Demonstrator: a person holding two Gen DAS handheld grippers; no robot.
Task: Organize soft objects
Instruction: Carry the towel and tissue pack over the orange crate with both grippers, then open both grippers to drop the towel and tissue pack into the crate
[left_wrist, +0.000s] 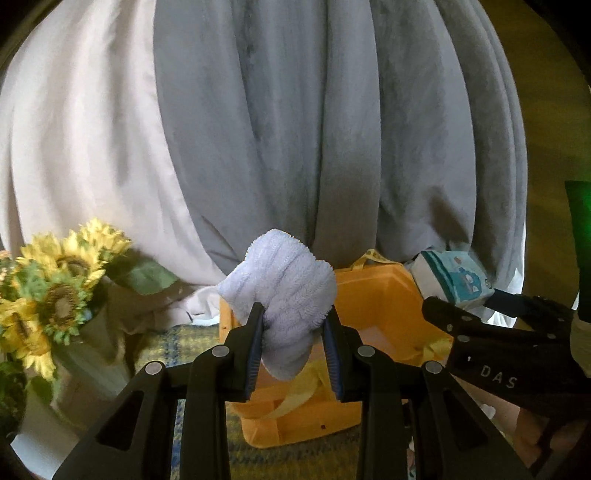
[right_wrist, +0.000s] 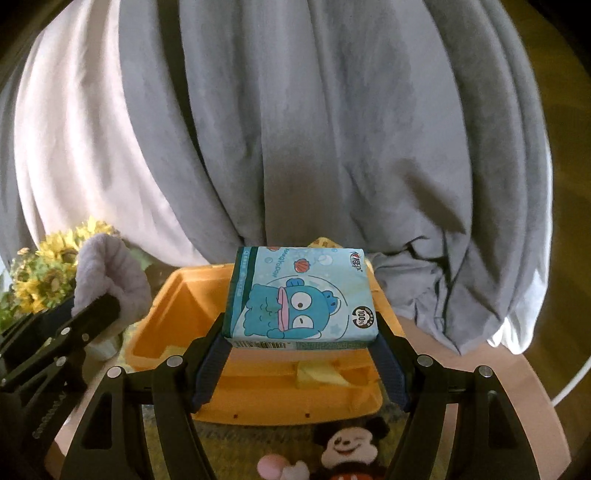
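Behind everything hang the grey curtain (left_wrist: 295, 147) and a white curtain (left_wrist: 81, 147), and below them the orange bin (right_wrist: 177, 306) sits open on the table (right_wrist: 509, 387), which carries a plaid cloth; the bin looks nearly bare apart from some loose yellow straps or fabric, so by my reading the sorting is at an early-to-middle stage, with nothing soft clearly deposited yet. Two items are in transit at once. The right hand-held gripper (right_wrist: 301, 341) is pinching a blue cartoon-printed tissue pack (right_wrist: 301, 299) by its two sides, held level above the bin's opening. The left hand-held gripper (left_wrist: 295, 332) is squeezing a bunched white towel (left_wrist: 284, 291), also raised over the bin's left part. Both appear ready to be lowered and let go inside. Still waiting on the table in front of the bin is a Mickey Mouse plush (right_wrist: 343, 454), untouched, with something pink beside it that is too cropped to identify. The sunflowers (left_wrist: 55, 291) at the left seem to be mere decoration.
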